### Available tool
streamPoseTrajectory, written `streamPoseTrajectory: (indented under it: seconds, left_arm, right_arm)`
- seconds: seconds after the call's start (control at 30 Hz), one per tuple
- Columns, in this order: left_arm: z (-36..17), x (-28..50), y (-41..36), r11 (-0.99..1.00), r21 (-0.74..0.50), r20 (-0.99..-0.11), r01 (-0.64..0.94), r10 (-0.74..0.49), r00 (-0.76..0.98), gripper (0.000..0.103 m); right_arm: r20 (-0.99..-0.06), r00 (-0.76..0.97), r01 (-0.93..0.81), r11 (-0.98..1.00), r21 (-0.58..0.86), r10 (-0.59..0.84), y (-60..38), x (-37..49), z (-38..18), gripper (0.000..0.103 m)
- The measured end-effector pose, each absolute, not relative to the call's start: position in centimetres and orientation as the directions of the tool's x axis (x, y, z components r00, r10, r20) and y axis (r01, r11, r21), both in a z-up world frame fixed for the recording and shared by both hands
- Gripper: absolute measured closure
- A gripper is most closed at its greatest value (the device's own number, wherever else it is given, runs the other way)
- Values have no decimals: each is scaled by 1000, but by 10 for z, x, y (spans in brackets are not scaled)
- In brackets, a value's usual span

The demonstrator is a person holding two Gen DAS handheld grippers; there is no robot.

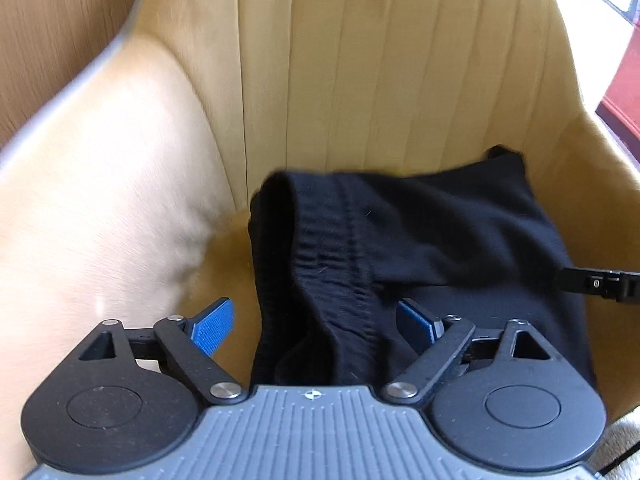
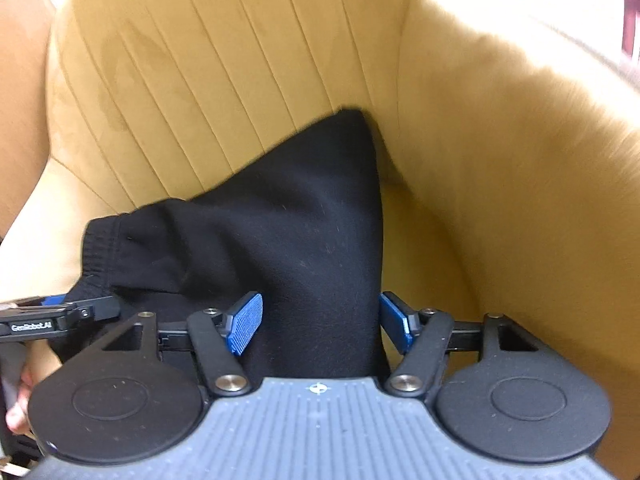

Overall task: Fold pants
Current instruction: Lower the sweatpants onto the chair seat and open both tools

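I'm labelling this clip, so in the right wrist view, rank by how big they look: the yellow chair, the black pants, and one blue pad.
Largest to smallest:
1. yellow chair, fills most of the view
2. black pants
3. blue pad, smallest despite being nearest the camera

I count one pair of black pants (image 1: 420, 240), bunched at the lower centre of the frame. One tan armchair (image 1: 360, 80) fills the rest. I carry two claws: my left claw (image 1: 314, 326) and my right claw (image 2: 320, 322), each with two blue pads (image 1: 212, 326). One hand (image 2: 20, 392) shows at lower left of the right view.
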State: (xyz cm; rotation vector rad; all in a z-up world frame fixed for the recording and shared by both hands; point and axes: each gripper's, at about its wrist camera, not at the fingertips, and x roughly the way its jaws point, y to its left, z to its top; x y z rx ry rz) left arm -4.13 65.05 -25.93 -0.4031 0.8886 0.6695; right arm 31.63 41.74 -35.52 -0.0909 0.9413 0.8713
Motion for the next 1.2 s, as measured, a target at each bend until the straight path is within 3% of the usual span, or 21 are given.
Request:
streamPoseTrajectory:
  seconds: [0.17,0.3,0.77,1.2]
  left_arm:
    - [-190,-61,606,737,38,-712,-675,494,499,1]
    - [-130,-85,557,736,76,-599,-673,573,559,0]
    - [-10,-167,417,663,137,-382,-736,721,579,0]
    - [31,-193,364,664,113,-331,-739,727,602,0]
  right_arm:
    - [-683,352,-731,644,226,640,405,287,-310,17]
    - [-606,410,-747,632,206,682,381,257,-259,1]
    - [-378,508,-796,590,137,774,289,119,-137,0]
    - [-290,541,-802,588,105,789,226,28,-80,0]
